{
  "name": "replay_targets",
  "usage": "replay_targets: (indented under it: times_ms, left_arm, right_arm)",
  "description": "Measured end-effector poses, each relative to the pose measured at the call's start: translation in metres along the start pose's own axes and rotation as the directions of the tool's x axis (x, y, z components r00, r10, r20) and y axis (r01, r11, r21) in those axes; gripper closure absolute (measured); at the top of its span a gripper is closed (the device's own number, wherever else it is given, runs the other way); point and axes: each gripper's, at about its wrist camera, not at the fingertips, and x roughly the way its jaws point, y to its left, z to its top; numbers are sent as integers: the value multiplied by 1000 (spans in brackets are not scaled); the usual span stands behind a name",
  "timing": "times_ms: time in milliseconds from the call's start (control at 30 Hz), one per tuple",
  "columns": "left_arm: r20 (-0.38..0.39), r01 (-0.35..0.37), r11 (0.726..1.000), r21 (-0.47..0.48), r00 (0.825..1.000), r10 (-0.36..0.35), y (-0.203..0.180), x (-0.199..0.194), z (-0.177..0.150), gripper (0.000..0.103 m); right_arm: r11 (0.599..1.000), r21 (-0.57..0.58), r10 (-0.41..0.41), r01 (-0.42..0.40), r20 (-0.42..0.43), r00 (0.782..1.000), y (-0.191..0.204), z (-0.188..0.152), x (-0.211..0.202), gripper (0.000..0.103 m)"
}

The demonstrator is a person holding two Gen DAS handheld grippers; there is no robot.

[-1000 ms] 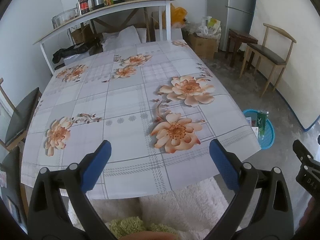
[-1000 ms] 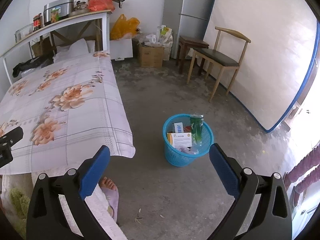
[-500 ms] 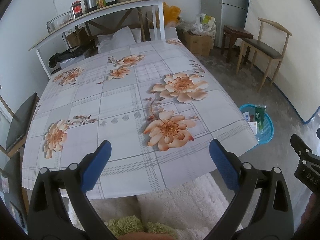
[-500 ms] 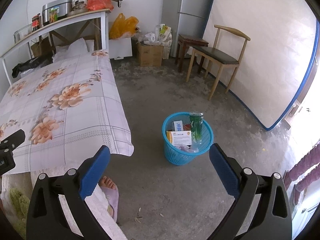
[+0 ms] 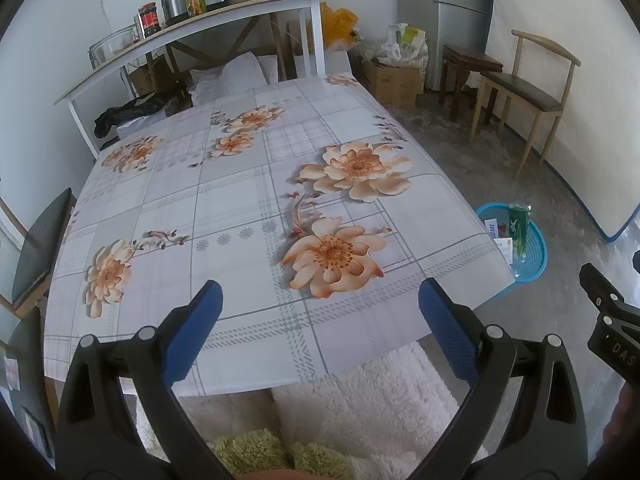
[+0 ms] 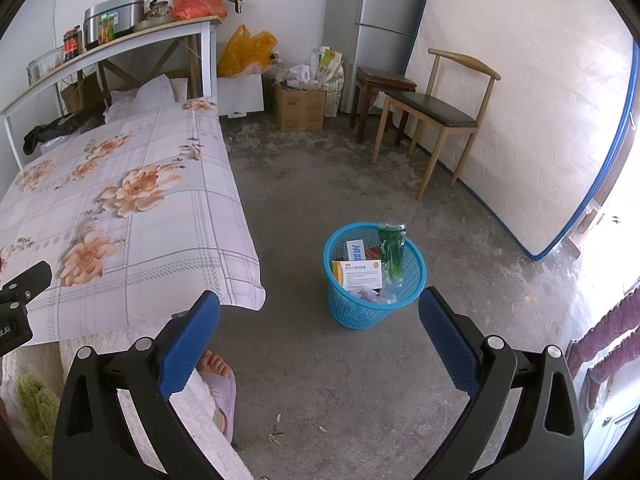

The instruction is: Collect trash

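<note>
A blue mesh basket (image 6: 340, 304) stands on the concrete floor to the right of the table. It holds a green bottle (image 6: 392, 250), an orange-and-white box (image 6: 360, 276), a blue-and-white box (image 6: 354, 250) and crumpled plastic. The basket also shows in the left wrist view (image 5: 534, 256), partly hidden by the table edge. My left gripper (image 5: 320, 320) is open and empty over the near edge of the flowered tablecloth (image 5: 224, 208). My right gripper (image 6: 320, 330) is open and empty, held above the floor in front of the basket.
A wooden chair (image 6: 436, 112), a dark stool (image 6: 380, 84), a fridge (image 6: 380, 20) and a leaning mattress (image 6: 540, 100) line the right side. Cardboard boxes (image 6: 300, 108) and bags sit at the back. A shelf (image 5: 192, 28) with jars stands behind the table. A slippered foot (image 6: 218, 376) is below.
Both views have shifted slightly: the table and basket sit a little further left in the left wrist view. Both grippers stay open and empty.
</note>
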Motion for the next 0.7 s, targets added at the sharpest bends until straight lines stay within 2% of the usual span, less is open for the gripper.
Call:
replay_targets:
  times_ms: [700]
  left_arm:
    - [-3,2,1000,2,1000,-2,2,0,0,8]
  right_arm:
    - [1000,0,2,-2,1,1000,-1,-1,1,6]
